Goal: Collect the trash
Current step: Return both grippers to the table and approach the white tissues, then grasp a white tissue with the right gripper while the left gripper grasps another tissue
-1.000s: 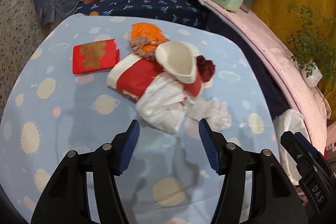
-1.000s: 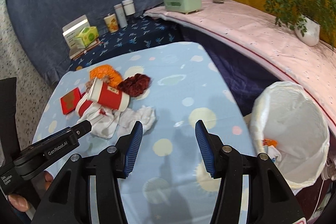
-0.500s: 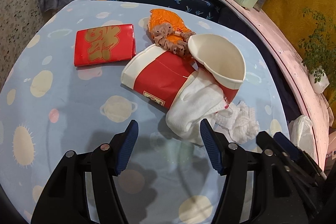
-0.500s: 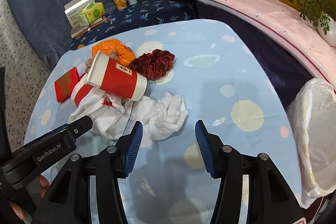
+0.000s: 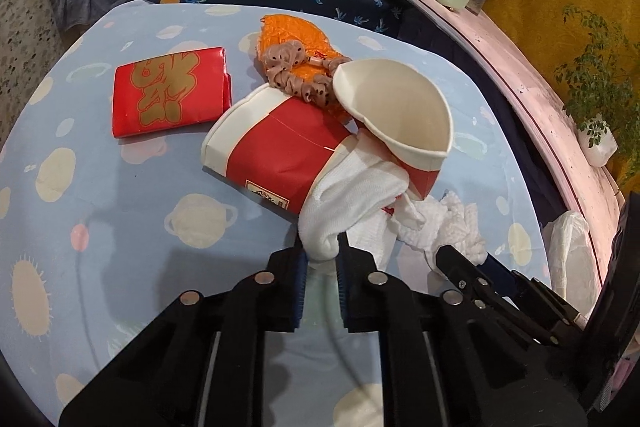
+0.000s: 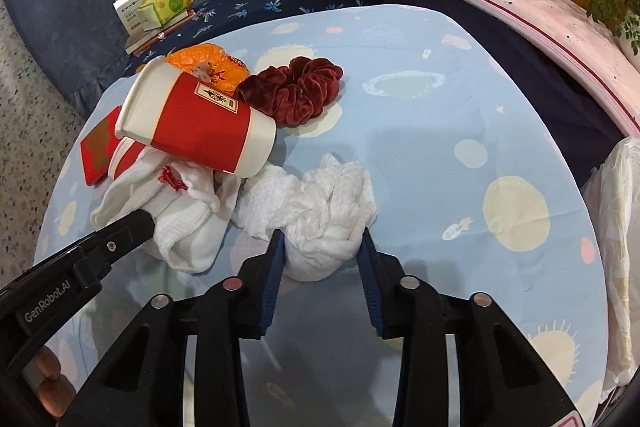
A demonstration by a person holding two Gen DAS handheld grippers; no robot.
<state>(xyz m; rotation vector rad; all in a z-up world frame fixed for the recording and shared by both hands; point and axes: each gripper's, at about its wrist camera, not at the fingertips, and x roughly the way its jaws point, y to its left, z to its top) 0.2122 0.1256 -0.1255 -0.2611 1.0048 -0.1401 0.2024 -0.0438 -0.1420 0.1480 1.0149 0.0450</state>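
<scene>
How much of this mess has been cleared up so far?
Little looks done: the white bin bag beside the table shows nothing inside from here. In hand: the left gripper is closing on a white sock, the right gripper on a crumpled tissue. Left: two red paper cups, an orange wrapper, and maybe the red packet.

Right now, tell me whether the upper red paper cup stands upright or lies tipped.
Tipped: the red paper cup lies on its side atop the white sock.
</scene>
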